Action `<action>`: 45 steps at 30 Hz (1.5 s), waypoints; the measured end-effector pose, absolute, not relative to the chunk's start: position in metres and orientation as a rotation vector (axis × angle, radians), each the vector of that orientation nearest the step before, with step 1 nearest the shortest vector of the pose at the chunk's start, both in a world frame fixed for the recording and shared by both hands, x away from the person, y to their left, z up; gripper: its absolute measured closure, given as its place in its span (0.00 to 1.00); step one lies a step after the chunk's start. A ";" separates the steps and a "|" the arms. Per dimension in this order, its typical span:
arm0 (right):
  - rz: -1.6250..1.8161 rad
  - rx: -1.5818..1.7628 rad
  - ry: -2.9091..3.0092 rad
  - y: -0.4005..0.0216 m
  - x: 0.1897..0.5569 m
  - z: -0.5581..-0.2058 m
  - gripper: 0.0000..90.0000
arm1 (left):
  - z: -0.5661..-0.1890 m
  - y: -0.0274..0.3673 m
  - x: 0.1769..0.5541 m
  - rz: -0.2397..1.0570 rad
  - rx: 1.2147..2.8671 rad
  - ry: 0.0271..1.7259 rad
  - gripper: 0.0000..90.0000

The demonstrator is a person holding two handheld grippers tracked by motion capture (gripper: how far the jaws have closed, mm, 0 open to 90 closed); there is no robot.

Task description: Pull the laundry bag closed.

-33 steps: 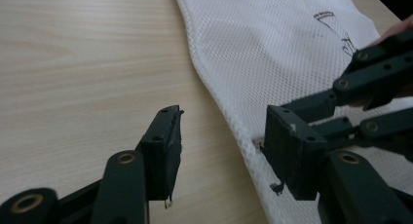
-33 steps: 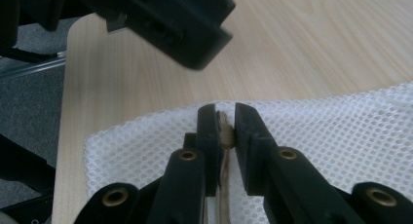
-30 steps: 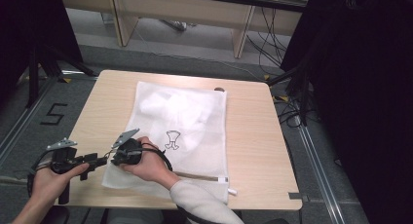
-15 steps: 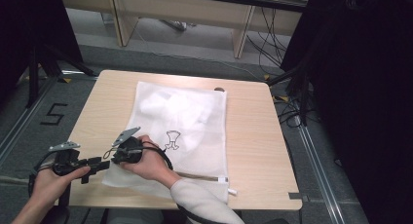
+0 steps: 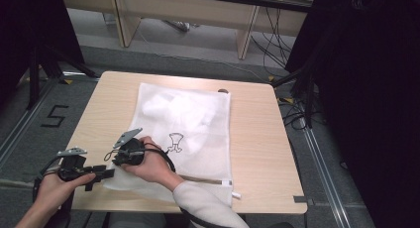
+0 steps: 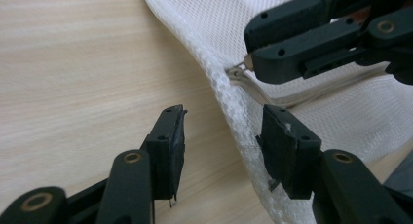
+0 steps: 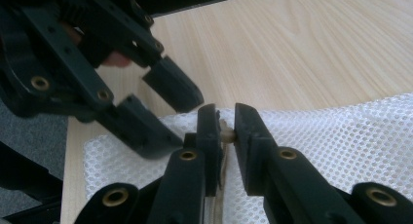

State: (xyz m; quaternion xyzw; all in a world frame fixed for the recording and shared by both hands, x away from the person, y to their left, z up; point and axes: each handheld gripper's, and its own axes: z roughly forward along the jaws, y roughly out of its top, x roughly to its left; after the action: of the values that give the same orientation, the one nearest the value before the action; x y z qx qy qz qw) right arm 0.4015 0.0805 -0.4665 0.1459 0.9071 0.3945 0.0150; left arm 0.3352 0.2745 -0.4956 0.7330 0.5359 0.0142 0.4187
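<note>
One mesh bag (image 5: pixel 183 134) lies flat on one desk (image 5: pixel 257 134), its zipper edge along the near side, and I work it with two tools. My right tool (image 5: pixel 117 149) crosses over the bag's near left corner, hand on top, pointing left; its jaws are pinched tight on the zipper pull (image 7: pixel 226 134), which sits at that corner. My left tool (image 5: pixel 101 173) lies low at the desk's near left edge, pointing right toward the same corner; its jaws stand apart and have just been closing a little, with the bag's edge (image 6: pixel 234 112) between them, one pad against the mesh and the other off it. A black drawing (image 5: pixel 174 142) marks the bag; on the floor at the left I read a "5" (image 5: pixel 54 116).
</note>
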 end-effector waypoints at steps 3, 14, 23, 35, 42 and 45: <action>1.231 0.444 2.816 0.080 0.401 -0.465 0.91 | -0.497 0.271 0.336 0.013 1.853 1.330 0.61; 1.223 0.427 2.817 0.078 0.399 -0.465 0.91 | -0.498 0.268 0.341 -0.041 1.852 1.335 0.90; 1.221 0.437 2.820 0.072 0.398 -0.464 0.91 | -0.494 0.265 0.339 -0.024 1.826 1.352 0.95; 1.187 0.452 2.846 0.059 0.393 -0.469 0.91 | -0.493 0.266 0.338 -0.035 1.810 1.348 0.96; 1.137 0.443 2.851 0.061 0.391 -0.472 0.92 | -0.492 0.267 0.337 -0.027 1.779 1.355 0.96; 1.122 0.454 2.864 0.060 0.392 -0.475 0.92 | -0.492 0.268 0.337 -0.037 1.781 1.353 0.96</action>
State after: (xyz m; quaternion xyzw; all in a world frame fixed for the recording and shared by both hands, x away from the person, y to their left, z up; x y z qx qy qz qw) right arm 0.3916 0.0600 -0.4748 0.1461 0.9210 0.3607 0.0160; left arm 0.3374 0.2680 -0.4921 0.7162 0.5439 -0.0150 0.4370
